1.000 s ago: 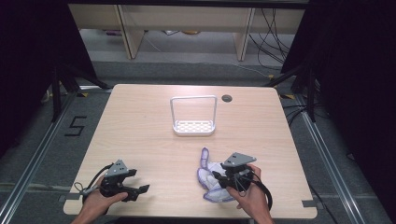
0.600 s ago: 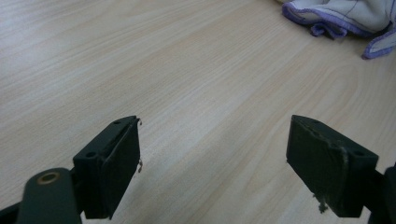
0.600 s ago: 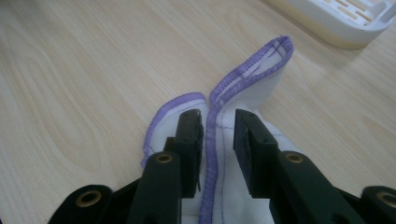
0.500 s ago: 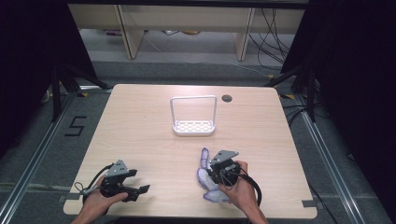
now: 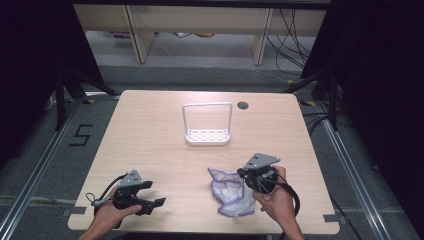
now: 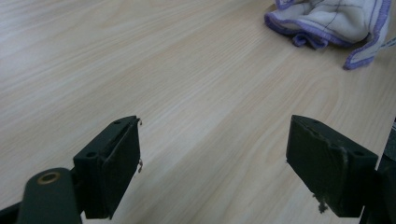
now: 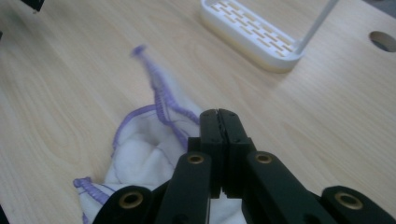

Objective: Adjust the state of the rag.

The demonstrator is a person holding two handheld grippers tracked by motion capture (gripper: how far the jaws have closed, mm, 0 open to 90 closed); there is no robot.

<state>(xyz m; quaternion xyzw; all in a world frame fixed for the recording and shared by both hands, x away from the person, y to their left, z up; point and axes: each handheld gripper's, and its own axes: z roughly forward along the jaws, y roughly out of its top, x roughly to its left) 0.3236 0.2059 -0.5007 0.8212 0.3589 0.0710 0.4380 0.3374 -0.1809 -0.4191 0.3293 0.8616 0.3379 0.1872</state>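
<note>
High view: your right gripper (image 5: 253, 176) sits at the near right of the surface (image 5: 150, 135), over the right edge of the cloth (image 5: 231, 193). Cloth is white with purple trim, crumpled, lying flat near the front edge, right of centre. Your left gripper (image 5: 150, 196) rests at the near left, well apart from the cloth, held low in your left hand (image 5: 109, 216).

Right gripper view: jaws pressed together, no gap between them. Cloth bunches directly under and behind the tips, one trimmed corner trailing away toward the rack (image 7: 254, 35). A fold is probably pinched between the jaws, but the tips hide the contact, so not confirmed.

Left gripper view: jaws spread wide, nothing between them, bare wood below. Cloth lies ahead at upper right, clear of the jaws.

Rack is white, slotted base with a wire hoop, standing mid-surface beyond the cloth, beside a round hole (image 5: 243, 105).
</note>
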